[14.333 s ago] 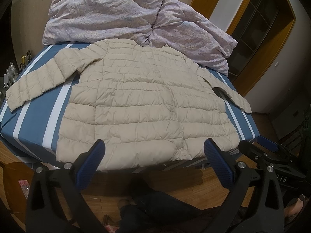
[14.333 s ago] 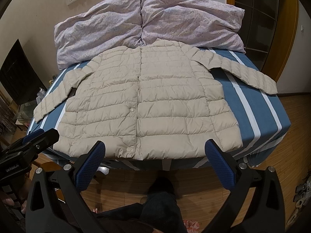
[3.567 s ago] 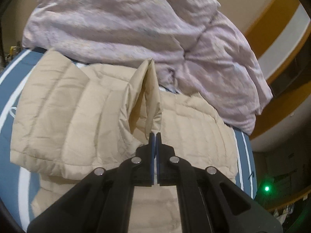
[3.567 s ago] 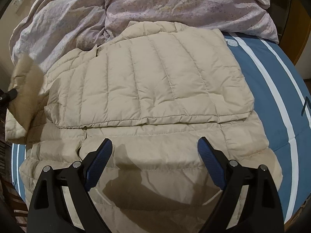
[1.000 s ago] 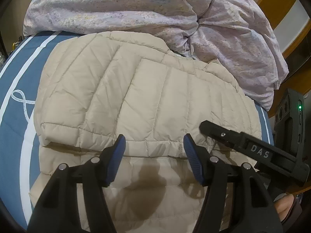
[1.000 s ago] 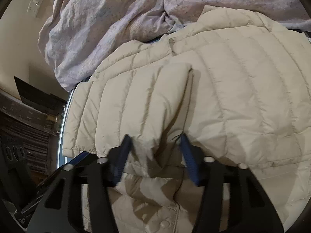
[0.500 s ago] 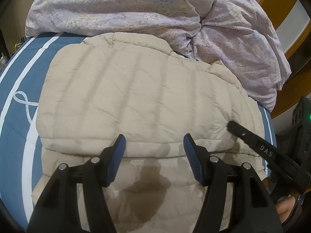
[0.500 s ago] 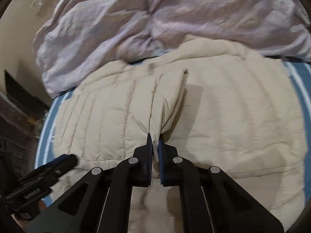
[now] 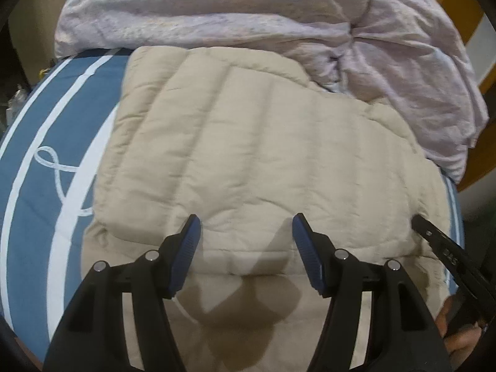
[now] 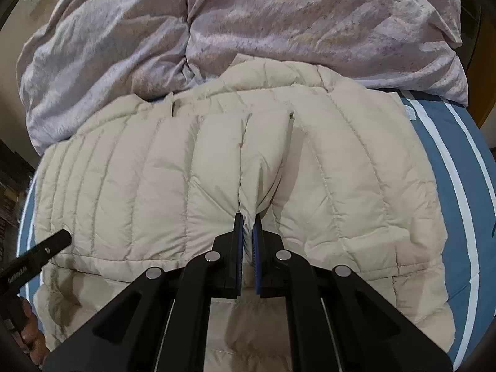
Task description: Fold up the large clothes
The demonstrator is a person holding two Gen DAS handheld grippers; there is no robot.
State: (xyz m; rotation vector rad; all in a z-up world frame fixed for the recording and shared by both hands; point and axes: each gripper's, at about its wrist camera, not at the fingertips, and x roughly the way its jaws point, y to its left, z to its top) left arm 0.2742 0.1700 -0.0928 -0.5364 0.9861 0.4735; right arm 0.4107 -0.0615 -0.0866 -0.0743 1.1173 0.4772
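Note:
A beige quilted down jacket (image 9: 254, 161) lies on the bed, its sleeves folded in across the body. My left gripper (image 9: 245, 226) hovers open over the near edge of the folded sleeve layer, with nothing between its blue pads (image 9: 186, 248). In the right wrist view the jacket (image 10: 155, 186) fills the middle. My right gripper (image 10: 247, 217) is shut on a pinched ridge of the folded sleeve (image 10: 263, 161), lifting it slightly. The left gripper's black finger (image 10: 37, 254) shows at the left edge.
A crumpled lilac duvet (image 9: 248, 15) is heaped along the head of the bed, touching the jacket's collar. The blue bedsheet (image 9: 40, 142) with white stripes shows on the left and in the right wrist view, bedsheet (image 10: 458, 167). A person's hand (image 9: 455, 328) holds the other gripper.
The right gripper closed on the end of the folded sleeve and swung right, pulling it into a ridge. The left gripper stayed open and tilted slightly over the jacket.

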